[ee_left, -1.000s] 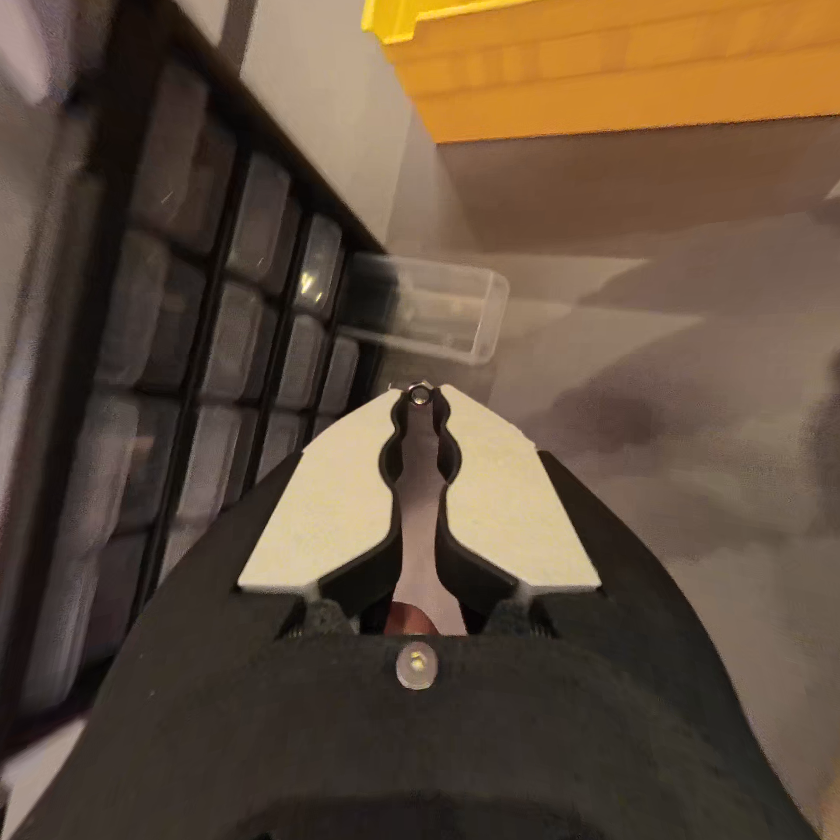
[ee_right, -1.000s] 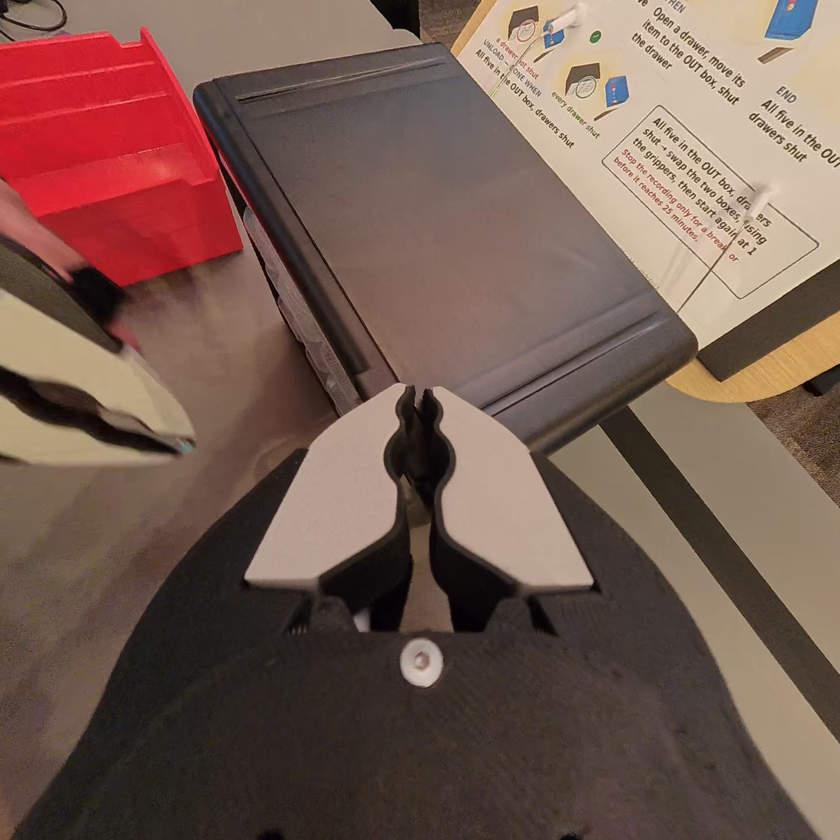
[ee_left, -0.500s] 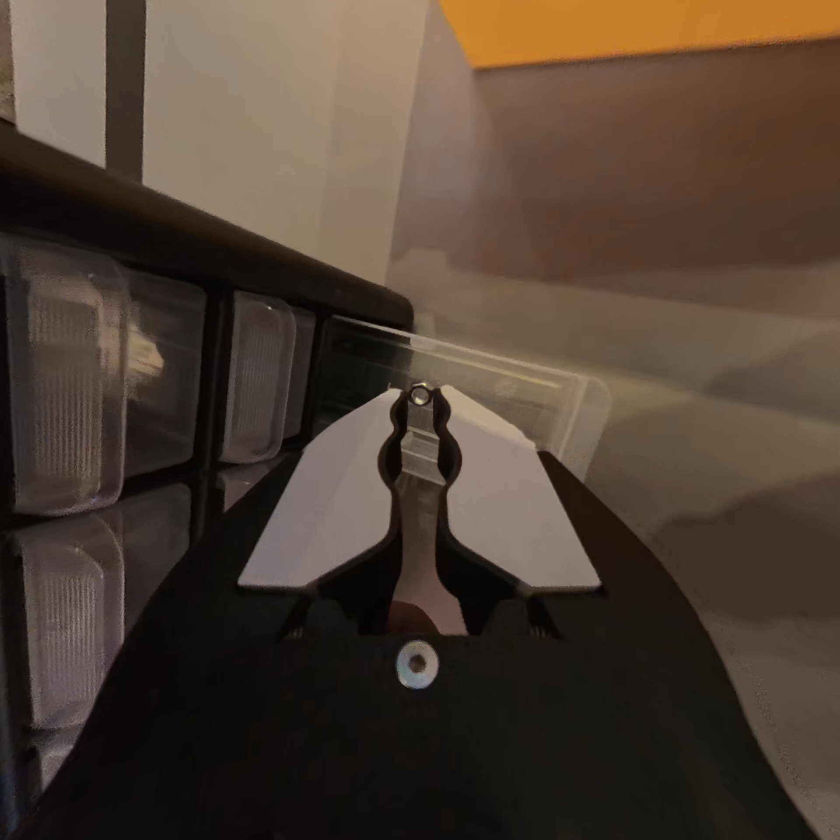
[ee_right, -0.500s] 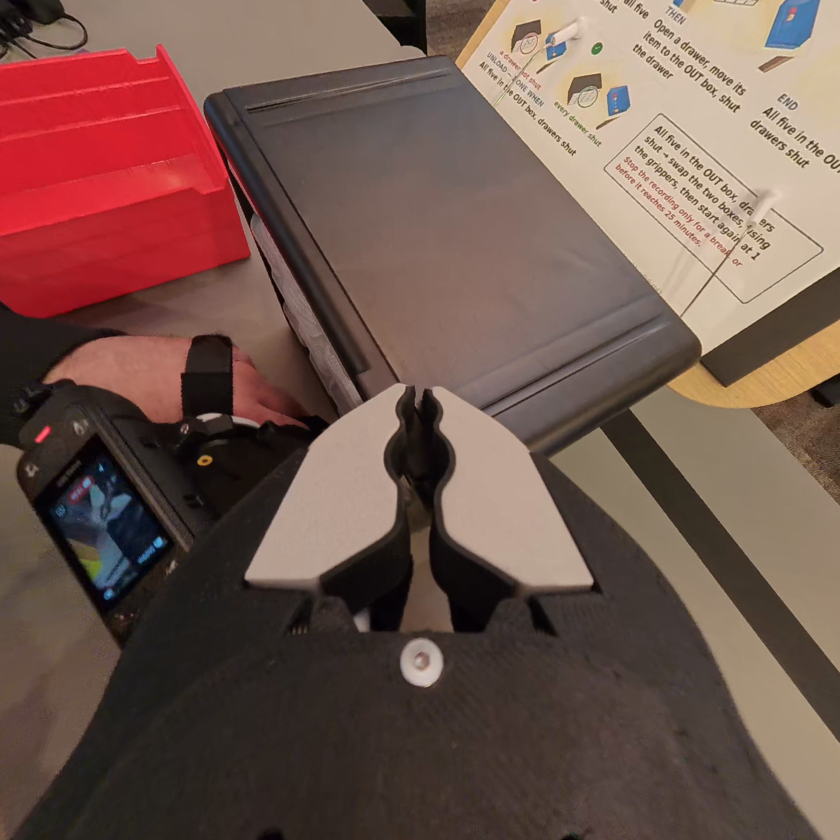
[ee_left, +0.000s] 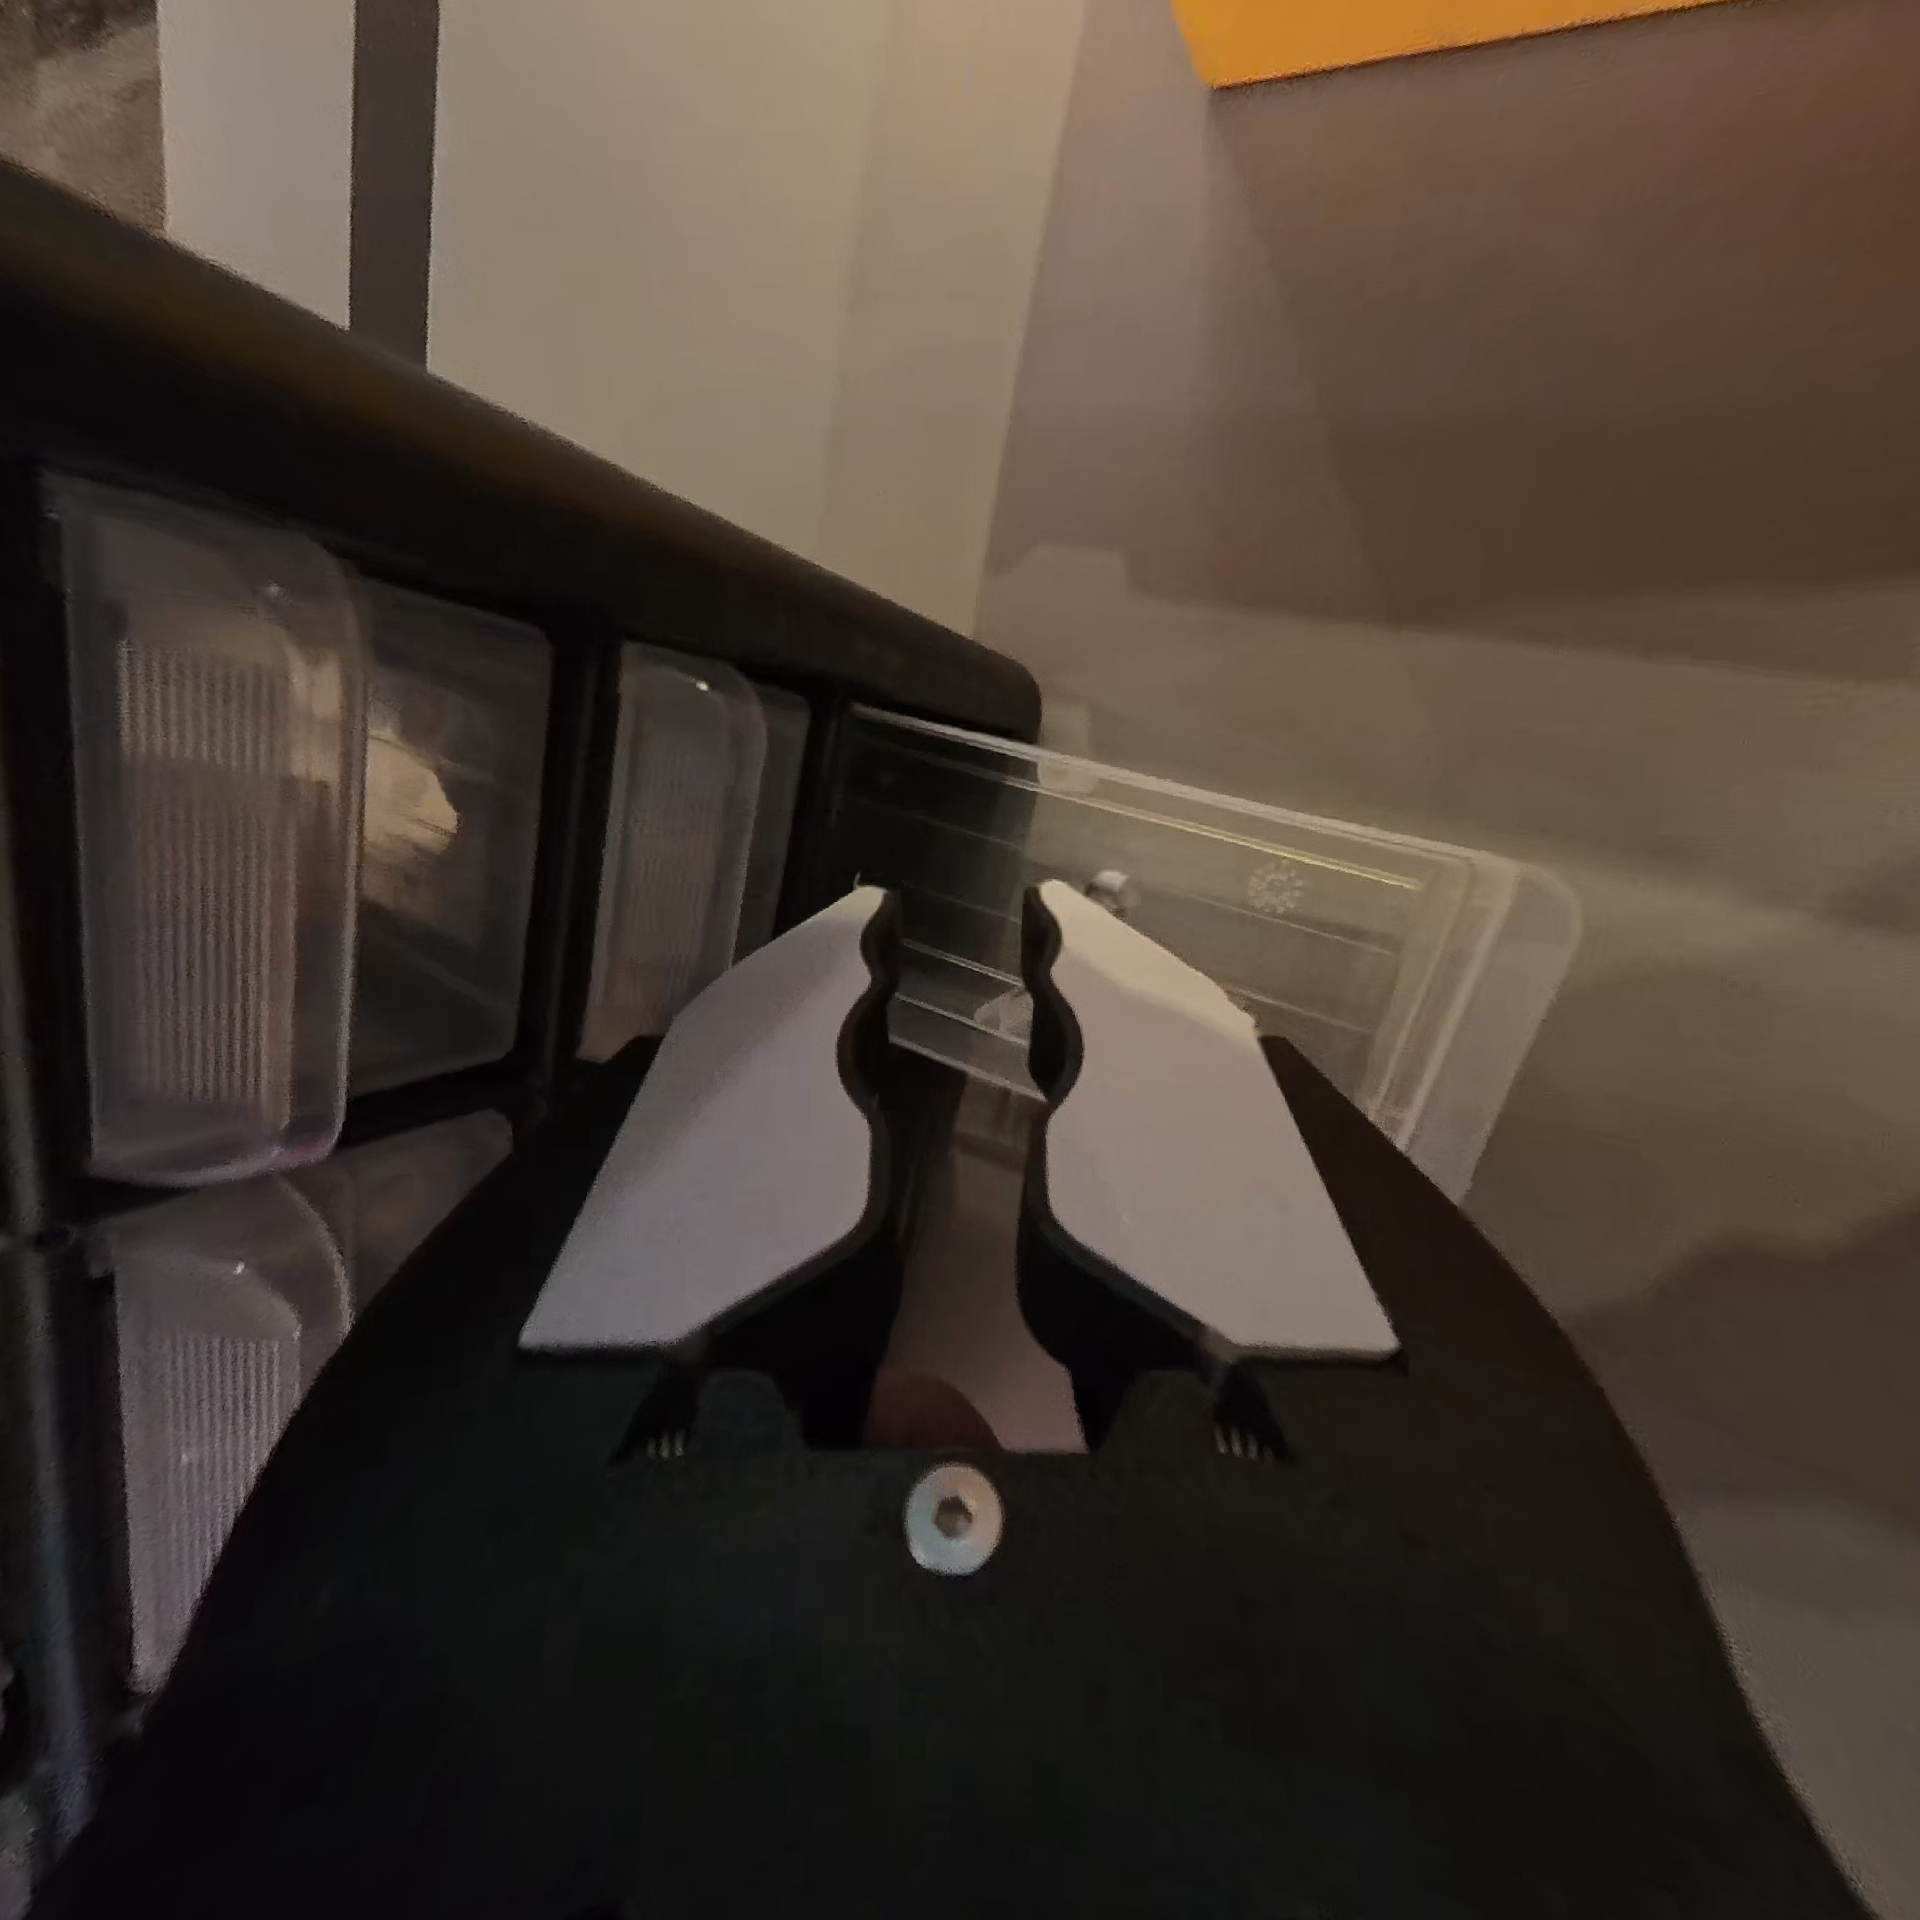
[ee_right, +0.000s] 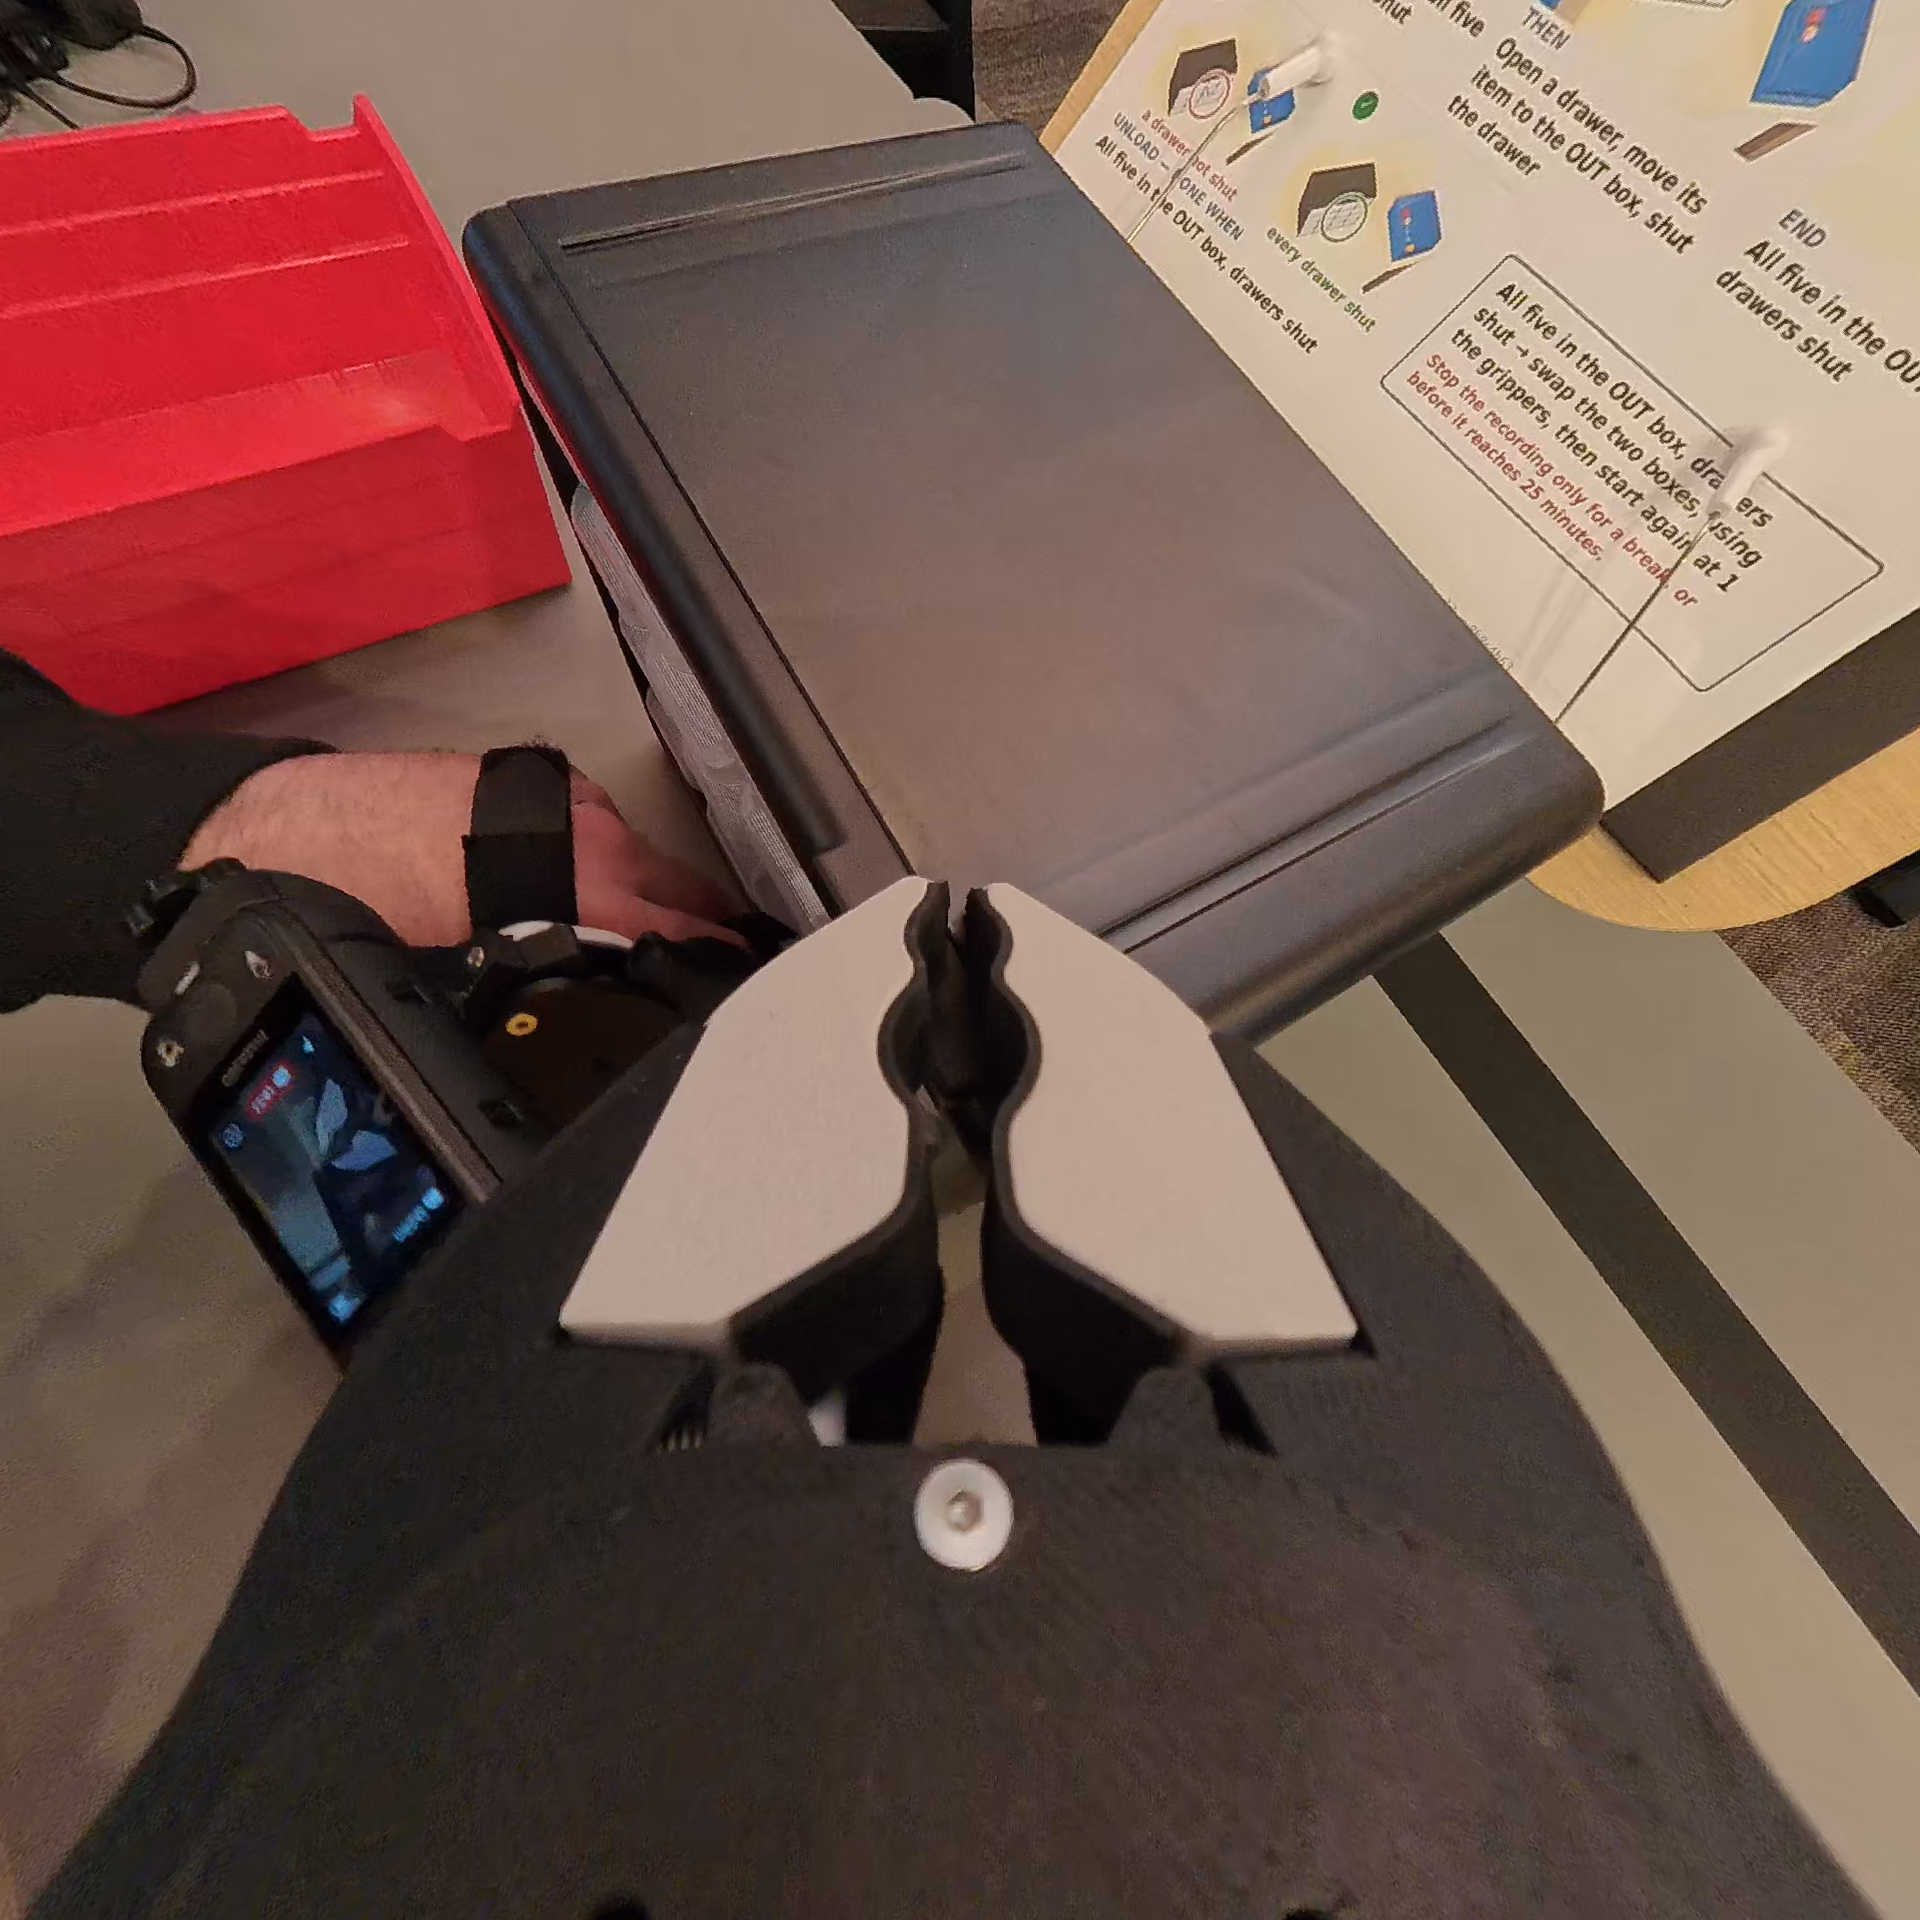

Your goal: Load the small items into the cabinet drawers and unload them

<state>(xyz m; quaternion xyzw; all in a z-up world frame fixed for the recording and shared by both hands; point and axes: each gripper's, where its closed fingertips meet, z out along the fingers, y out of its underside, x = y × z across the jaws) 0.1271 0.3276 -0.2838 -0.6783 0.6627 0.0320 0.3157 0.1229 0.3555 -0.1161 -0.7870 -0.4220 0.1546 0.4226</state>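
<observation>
In the left wrist view my left gripper (ee_left: 958, 894) is open, its tips right at the near wall of a clear drawer (ee_left: 1299, 935). The drawer is pulled out of the top end slot of the black cabinet (ee_left: 520, 499). A small silver metal item (ee_left: 1110, 885) sits just past the right fingertip, at the drawer; blur hides whether it rests inside. In the right wrist view my right gripper (ee_right: 951, 899) is shut over the cabinet's top (ee_right: 1039, 520); I cannot tell if it holds anything. The left gripper's camera body (ee_right: 312, 1143) and a hand (ee_right: 416, 842) are at the cabinet's front.
A red bin (ee_right: 239, 395) stands on the grey table left of the cabinet. A yellow bin (ee_left: 1558, 42) shows at the top of the left wrist view. An instruction sheet on a board (ee_right: 1558, 260) stands behind the cabinet. Shut clear drawers (ee_left: 208, 883) fill the cabinet front. There is about 15 cm between the tips of the two grippers. The small silver metal item (ee_left: 1110, 885) is about 4 cm from my left fingertips and 20 cm from my right.
My left gripper came down level with the open drawer and opened; the small silver item it pinched at its tips is now free by the drawer. The right gripper has barely moved.
</observation>
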